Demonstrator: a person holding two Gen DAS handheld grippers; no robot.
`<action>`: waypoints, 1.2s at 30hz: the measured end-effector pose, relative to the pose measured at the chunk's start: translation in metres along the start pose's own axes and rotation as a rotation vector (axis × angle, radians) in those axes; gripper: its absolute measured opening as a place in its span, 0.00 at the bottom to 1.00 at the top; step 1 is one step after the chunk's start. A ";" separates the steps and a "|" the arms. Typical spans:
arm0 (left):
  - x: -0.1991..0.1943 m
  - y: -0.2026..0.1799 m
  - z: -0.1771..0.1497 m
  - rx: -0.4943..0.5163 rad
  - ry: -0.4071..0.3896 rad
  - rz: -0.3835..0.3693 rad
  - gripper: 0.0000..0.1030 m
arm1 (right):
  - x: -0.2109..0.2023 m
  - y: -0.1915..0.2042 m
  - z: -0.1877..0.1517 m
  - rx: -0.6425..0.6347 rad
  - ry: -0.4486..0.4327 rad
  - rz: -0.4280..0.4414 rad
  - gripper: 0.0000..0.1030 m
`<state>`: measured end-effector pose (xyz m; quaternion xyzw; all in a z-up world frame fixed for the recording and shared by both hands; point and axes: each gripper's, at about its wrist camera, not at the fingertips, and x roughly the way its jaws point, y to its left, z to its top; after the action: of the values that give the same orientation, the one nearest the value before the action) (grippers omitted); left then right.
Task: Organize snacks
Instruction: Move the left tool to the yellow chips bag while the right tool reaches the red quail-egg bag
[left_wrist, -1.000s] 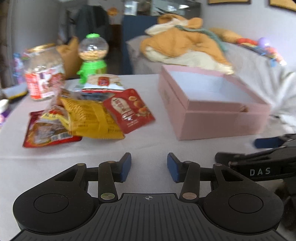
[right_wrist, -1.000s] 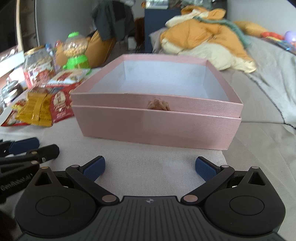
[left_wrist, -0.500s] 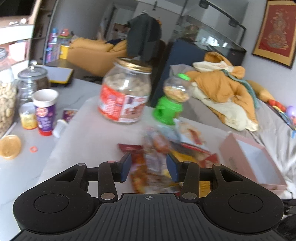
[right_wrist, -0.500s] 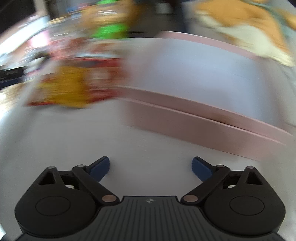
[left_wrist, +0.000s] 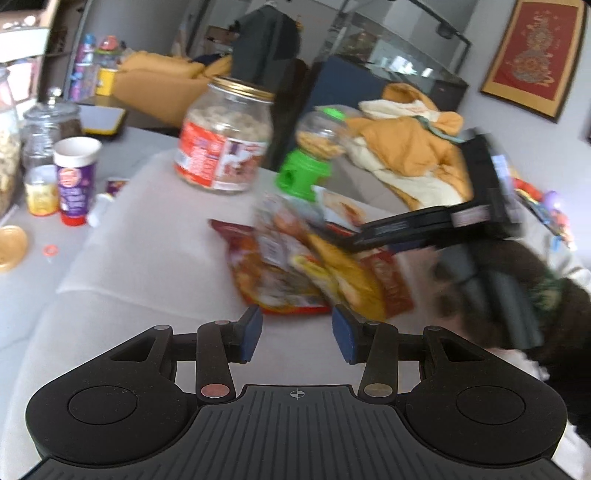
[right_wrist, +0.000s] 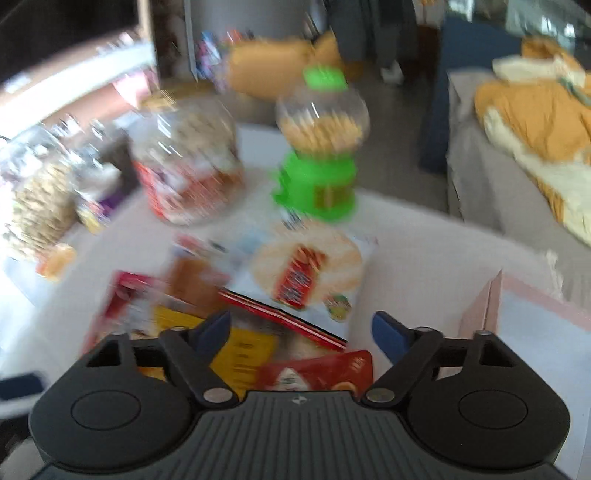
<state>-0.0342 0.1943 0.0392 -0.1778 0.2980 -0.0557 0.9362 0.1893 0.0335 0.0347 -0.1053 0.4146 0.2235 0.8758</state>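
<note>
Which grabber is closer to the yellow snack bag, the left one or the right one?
Right. The right gripper hangs directly over the yellow snack bag, its open fingers straddling the pile. The left gripper sits on the near side of the pile, short of the bag and also open.

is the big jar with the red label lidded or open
Lidded. The jar stands upright on the table with a gold lid across its mouth in the left wrist view; the right wrist view is too blurred to confirm.
</note>
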 end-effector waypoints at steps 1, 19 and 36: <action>-0.001 -0.002 0.000 0.009 -0.001 -0.004 0.46 | 0.007 -0.004 -0.001 0.021 0.037 0.005 0.73; -0.017 -0.030 -0.009 0.050 -0.001 0.022 0.46 | -0.122 -0.048 -0.133 -0.034 0.049 0.274 0.76; -0.005 -0.057 -0.023 0.107 0.151 0.109 0.46 | -0.063 -0.079 -0.116 0.128 -0.041 0.312 0.75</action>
<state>-0.0512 0.1352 0.0454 -0.1062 0.3734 -0.0335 0.9210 0.1134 -0.0978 0.0094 0.0211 0.4214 0.3321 0.8436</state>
